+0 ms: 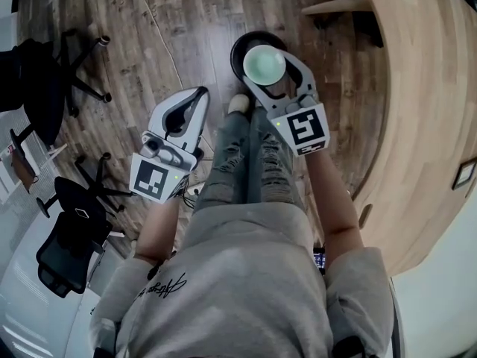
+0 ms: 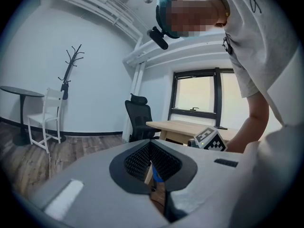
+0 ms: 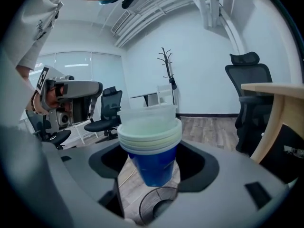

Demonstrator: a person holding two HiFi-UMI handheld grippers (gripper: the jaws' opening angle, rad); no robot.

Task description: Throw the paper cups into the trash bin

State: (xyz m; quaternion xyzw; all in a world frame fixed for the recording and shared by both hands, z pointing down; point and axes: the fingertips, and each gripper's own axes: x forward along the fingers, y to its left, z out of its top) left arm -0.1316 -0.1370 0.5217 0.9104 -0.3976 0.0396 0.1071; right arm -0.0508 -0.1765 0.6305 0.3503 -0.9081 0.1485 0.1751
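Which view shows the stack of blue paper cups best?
The right gripper view: the stack of blue paper cups shows sides and rims between the jaws. The head view shows only its pale inside; the left gripper view, nothing.

A nested stack of blue paper cups point(image 3: 151, 151) hangs upright directly above the round black trash bin point(image 3: 153, 204).

Blue paper cups point(image 3: 154, 167), black trash bin point(image 1: 238, 51)
Cup rims pale mint-white; bin of wire mesh; floor point(image 1: 149, 36) brown wood-grain.
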